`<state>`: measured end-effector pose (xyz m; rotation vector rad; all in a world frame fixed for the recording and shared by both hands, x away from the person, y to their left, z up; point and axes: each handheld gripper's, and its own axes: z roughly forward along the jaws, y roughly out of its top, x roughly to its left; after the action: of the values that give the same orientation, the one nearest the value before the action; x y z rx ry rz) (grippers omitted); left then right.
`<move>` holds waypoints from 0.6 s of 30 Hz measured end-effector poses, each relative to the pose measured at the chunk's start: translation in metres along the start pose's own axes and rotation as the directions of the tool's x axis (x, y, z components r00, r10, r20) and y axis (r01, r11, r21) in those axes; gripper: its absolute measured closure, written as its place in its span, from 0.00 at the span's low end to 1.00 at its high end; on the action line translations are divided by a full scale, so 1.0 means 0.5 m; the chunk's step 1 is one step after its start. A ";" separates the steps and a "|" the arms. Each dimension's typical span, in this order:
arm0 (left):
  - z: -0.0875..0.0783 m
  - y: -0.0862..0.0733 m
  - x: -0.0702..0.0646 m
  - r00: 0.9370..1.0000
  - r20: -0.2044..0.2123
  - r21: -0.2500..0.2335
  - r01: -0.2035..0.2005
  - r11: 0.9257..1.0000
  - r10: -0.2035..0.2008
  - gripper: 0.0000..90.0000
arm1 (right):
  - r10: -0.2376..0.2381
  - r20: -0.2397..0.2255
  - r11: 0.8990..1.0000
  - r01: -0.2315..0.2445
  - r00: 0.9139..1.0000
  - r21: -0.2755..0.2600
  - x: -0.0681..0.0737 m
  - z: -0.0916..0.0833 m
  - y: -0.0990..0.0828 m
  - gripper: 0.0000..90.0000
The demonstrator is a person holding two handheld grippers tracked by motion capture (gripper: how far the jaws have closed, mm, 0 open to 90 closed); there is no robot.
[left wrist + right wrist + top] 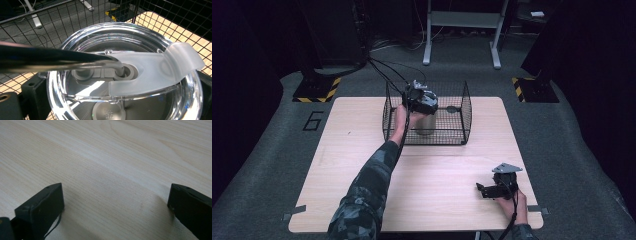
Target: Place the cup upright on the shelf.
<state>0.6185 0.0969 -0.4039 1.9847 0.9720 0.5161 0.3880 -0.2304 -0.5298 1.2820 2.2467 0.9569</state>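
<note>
Dark room, grey floor, pale wood table (362, 150) under one lamp.

Steel tumbler (425, 122) upright inside wire basket (464, 107) at far edge of table. Clear lid (160, 45) on top, frosted flap (160, 72) across it, metal straw (57, 60) through centre hole and leaning out over rim. Left gripper (422, 100) down over tumbler from above; black jaw parts at both sides of lid in left gripper view. Jaws apparently closed around tumbler near rim, contact itself hidden, so grip uncertain.

Right gripper (486, 190) idle near front right corner, well apart from basket, jaws spread wide over bare wood.

Risks, as judged: smooth steel slipping through jaws on lifting; leaning straw catching basket wire and tipping tumbler; lid coming loose under squeeze near rim; light basket dragging along if tumbler snags.
</note>
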 end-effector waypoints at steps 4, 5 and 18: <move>-0.001 0.000 -0.002 1.000 0.004 0.000 0.005 1.000 -0.005 0.04 | 0.000 0.000 1.000 0.000 1.000 0.000 0.000 0.000 0.000 0.00; -0.002 -0.001 0.001 1.000 0.006 -0.008 0.007 1.000 -0.007 0.04 | -0.002 -0.001 1.000 0.002 1.000 -0.001 0.000 0.000 0.000 0.00; -0.031 0.010 0.001 1.000 0.008 0.035 0.000 0.999 0.000 0.00 | 0.004 -0.002 1.000 -0.004 1.000 0.004 0.000 -0.001 0.000 0.00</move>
<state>0.6111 0.1034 -0.3911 2.0161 0.9819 0.4935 0.3877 -0.2303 -0.5295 1.2880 2.2497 0.9556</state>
